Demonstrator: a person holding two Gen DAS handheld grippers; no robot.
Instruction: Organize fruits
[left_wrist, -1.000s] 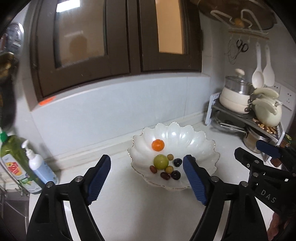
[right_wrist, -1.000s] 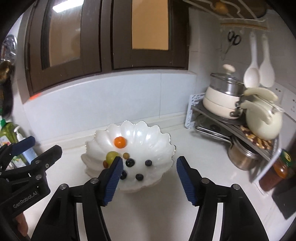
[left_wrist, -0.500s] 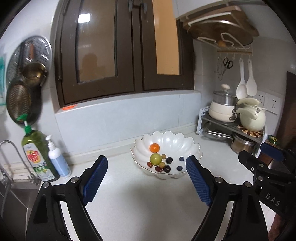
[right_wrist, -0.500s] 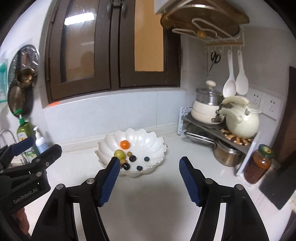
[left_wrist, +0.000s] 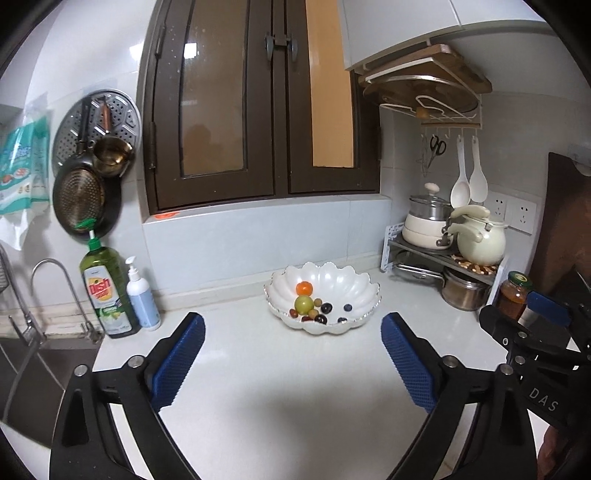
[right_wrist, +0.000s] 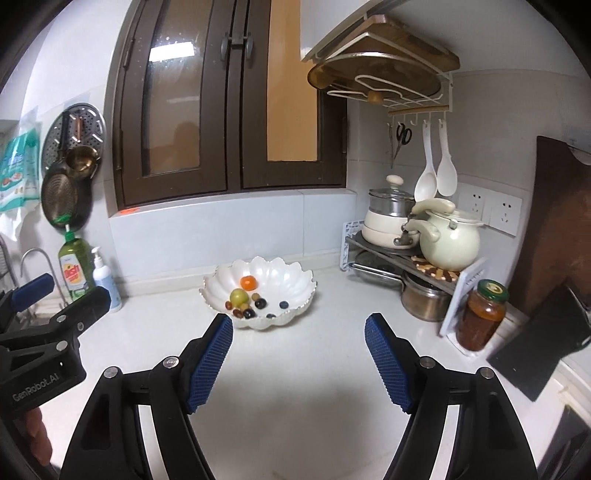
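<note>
The white scalloped bowl at centre looks glossy, perhaps ceramic. The white countertop is smooth. Lower right, the steel pot gleams; blue ribbed gripper pads look matt.

White scalloped bowl on white surface; orange fruit, green fruit, dark berries. Blue ribbed pads on black left claw.
</note>
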